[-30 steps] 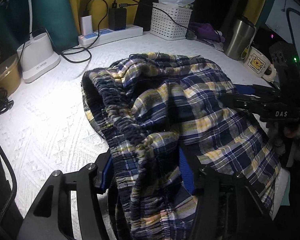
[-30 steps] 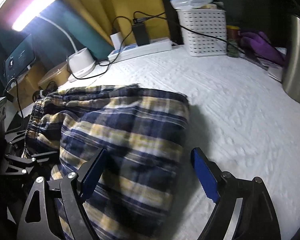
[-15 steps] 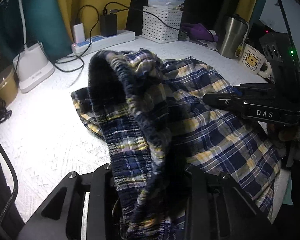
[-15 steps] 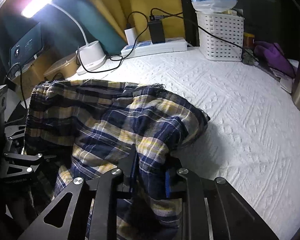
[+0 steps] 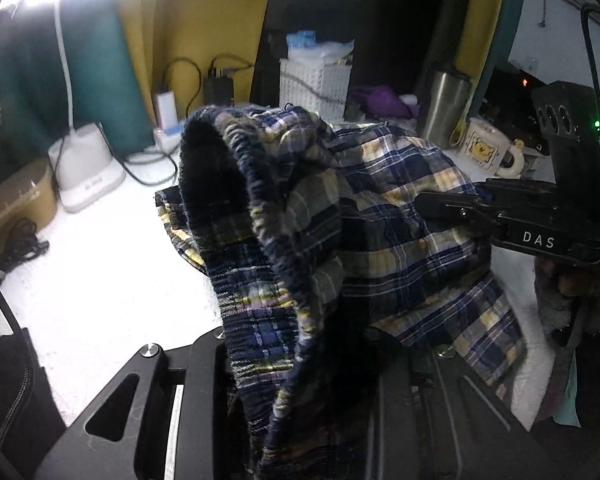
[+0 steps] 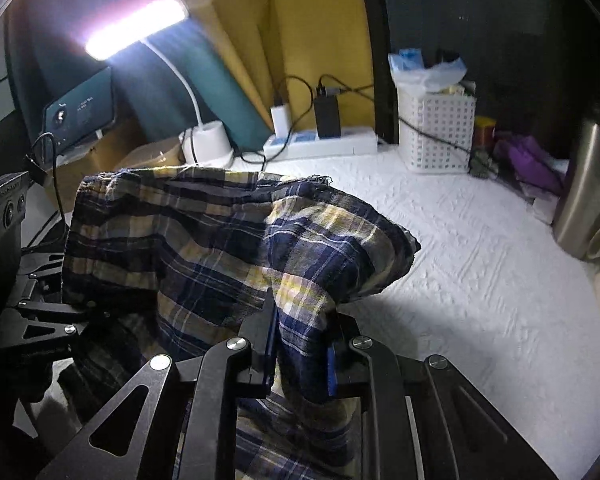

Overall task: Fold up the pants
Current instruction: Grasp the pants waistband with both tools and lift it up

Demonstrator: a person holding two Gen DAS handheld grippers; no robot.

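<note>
The pants [image 5: 384, 220] are navy, yellow and white plaid with a ribbed elastic waistband [image 5: 256, 216]. My left gripper [image 5: 300, 364] is shut on the waistband end and holds it lifted above the white textured table cover [image 5: 92, 280]. My right gripper [image 6: 300, 344] is shut on a bunch of the plaid cloth [image 6: 308, 264] and holds it raised. The pants [image 6: 172, 248] hang between the two grippers. The right gripper also shows at the right of the left wrist view [image 5: 428, 204], and the left gripper at the left edge of the right wrist view [image 6: 40, 312].
Along the back stand a white lamp base [image 5: 86, 172], a power strip with chargers [image 6: 320, 144], a white basket [image 6: 436, 136], a purple cloth [image 6: 528, 160], a steel tumbler [image 6: 588, 196] and a bear mug [image 5: 488, 152]. A cardboard box [image 5: 16, 204] is at left.
Both grippers went from open around the cloth to shut on it, then lifted the pants higher off the table. The cloth now hangs between them.
</note>
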